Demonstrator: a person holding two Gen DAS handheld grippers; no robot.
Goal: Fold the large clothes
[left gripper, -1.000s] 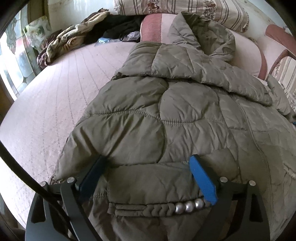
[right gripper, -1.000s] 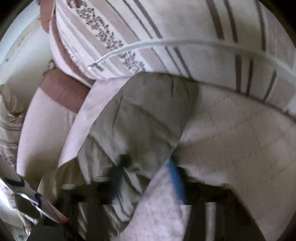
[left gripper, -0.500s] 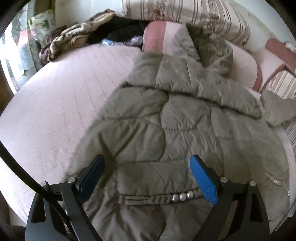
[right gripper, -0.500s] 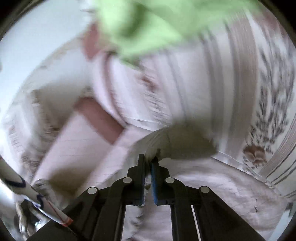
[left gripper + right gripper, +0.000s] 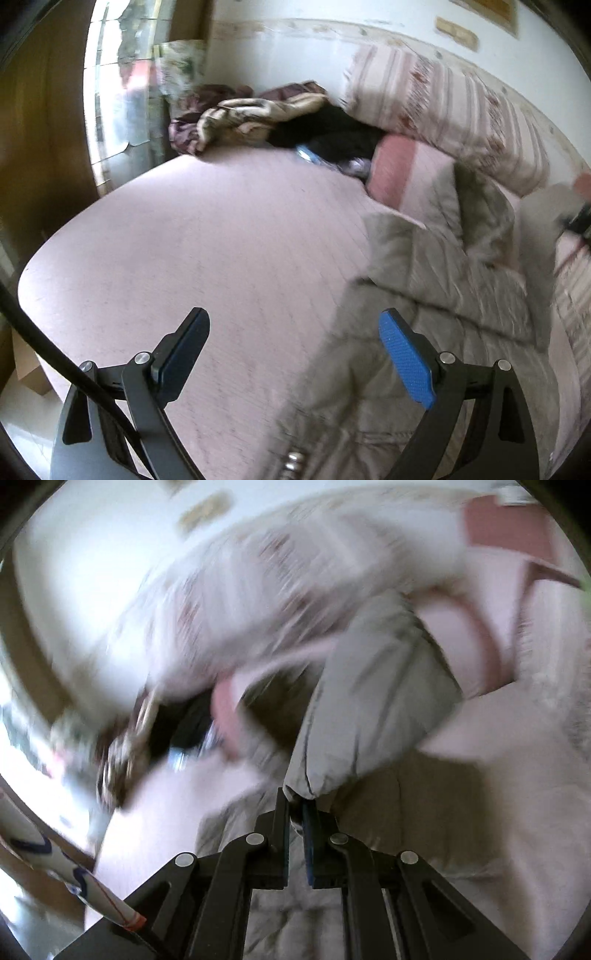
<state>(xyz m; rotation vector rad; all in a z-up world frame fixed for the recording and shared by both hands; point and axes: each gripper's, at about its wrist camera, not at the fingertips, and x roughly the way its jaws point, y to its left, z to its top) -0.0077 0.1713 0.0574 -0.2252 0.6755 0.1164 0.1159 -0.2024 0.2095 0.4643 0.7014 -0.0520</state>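
An olive-grey quilted puffer jacket [image 5: 436,302] lies on the pink bed [image 5: 207,243], filling the right side of the left wrist view. My left gripper [image 5: 291,332] is open and empty, raised above the jacket's left edge and the bare mattress. My right gripper [image 5: 295,801] is shut on a sleeve of the jacket [image 5: 373,701] and holds it lifted over the jacket body [image 5: 424,812]. The right wrist view is blurred by motion.
A heap of patterned and dark clothes [image 5: 266,118] lies at the bed's far side by the window [image 5: 122,85]. Striped pillows [image 5: 436,107] and a pink-banded cushion [image 5: 399,173] line the wall behind the jacket.
My left gripper has lifted and swung left off the jacket, staying open. My right gripper closed on the sleeve and is swinging it up and across over the jacket.
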